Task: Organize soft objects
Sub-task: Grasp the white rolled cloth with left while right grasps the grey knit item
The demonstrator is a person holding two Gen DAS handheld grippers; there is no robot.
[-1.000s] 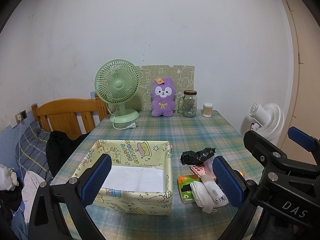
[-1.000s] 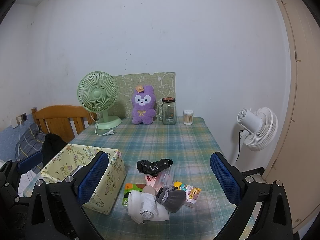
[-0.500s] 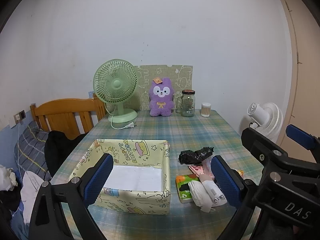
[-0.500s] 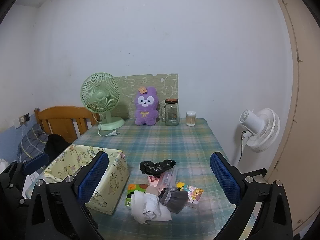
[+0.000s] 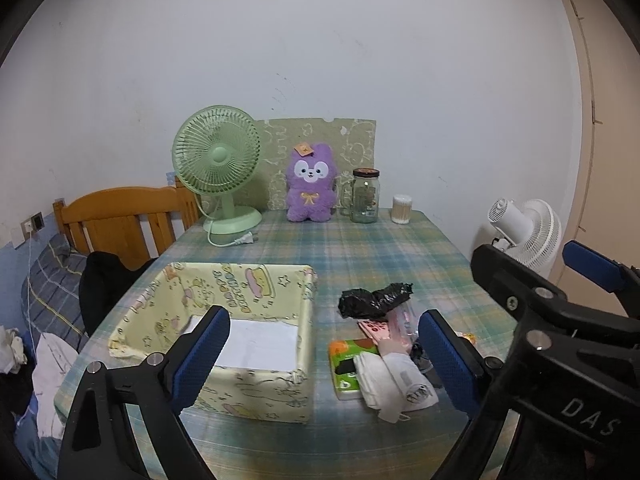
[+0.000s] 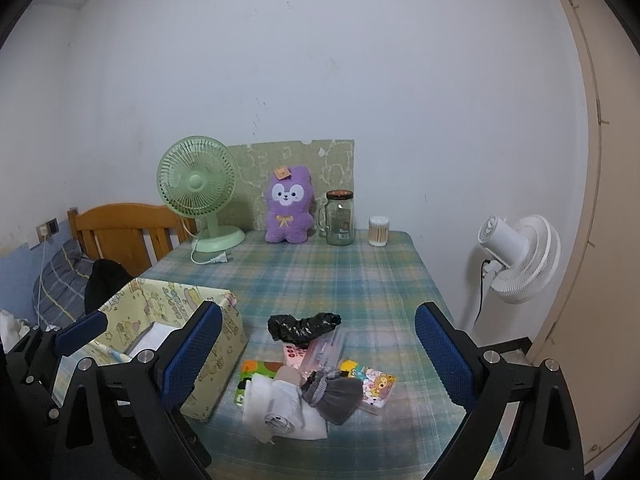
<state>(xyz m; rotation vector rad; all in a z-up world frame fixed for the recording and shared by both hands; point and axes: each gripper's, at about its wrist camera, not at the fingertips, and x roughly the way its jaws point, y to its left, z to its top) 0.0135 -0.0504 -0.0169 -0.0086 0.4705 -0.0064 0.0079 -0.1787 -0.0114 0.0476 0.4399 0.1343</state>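
Left gripper [image 5: 324, 354] hangs w/ jaws spread wide, nothing between the blue ribbed pads, touching nothing. Right gripper [image 6: 318, 354] same: wide open, empty, above the table [image 6: 360, 276]. Soft pile sits right of the yellow cartoon-print fabric box [image 5: 256, 300]: crumpled black bag [image 6: 302, 326], rolled white cloth [image 6: 280, 406], grey sock [image 6: 340, 396], glossy tissue packs. Left gripper's pad hides part of the pile; lower items overlap, hard to separate

Woven plaid tablecloth [image 6: 360, 280], matt, fluffy purple plush toy [image 6: 289, 211], clear glossy glass jar [image 6: 340, 218], crinkled shiny black plastic bag [image 6: 302, 326], printed fabric storage box [image 5: 224, 280] (white paper-like base), varnished wooden headboard [image 5: 120, 216].
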